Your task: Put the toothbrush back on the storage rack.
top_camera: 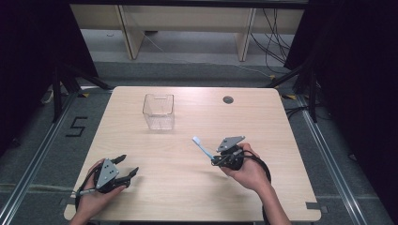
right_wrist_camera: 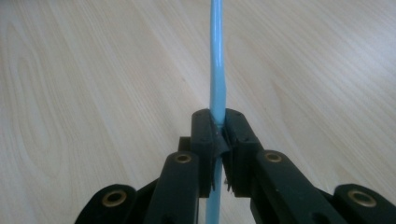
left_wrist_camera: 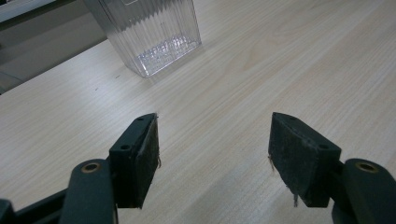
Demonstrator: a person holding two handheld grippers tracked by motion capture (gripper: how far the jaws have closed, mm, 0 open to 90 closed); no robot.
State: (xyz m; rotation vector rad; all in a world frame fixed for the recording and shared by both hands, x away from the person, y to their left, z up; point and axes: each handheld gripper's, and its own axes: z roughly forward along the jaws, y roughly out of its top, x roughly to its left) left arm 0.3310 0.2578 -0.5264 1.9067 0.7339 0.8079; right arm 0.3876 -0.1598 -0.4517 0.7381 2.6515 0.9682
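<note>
A light blue toothbrush [top_camera: 202,147] with a white head sticks out up and to the left from my right gripper [top_camera: 217,160], which is shut on its handle near the table's middle right. In the right gripper view the blue handle [right_wrist_camera: 216,70] runs straight up from between the closed jaws of the right gripper [right_wrist_camera: 217,122]. My left gripper [top_camera: 129,166] rests near the front left edge, open and holding nothing. Its pads [left_wrist_camera: 148,154] stand wide apart in the left gripper view, the left gripper [left_wrist_camera: 214,149] facing a clear ribbed plastic container [left_wrist_camera: 149,32]. The container [top_camera: 158,111] stands upright at the table's back left centre.
The light wooden table [top_camera: 187,187] has a round cable hole [top_camera: 228,99] at the back right. Black frame posts and cables stand beside the table on both sides. Wooden furniture legs stand on the floor behind it.
</note>
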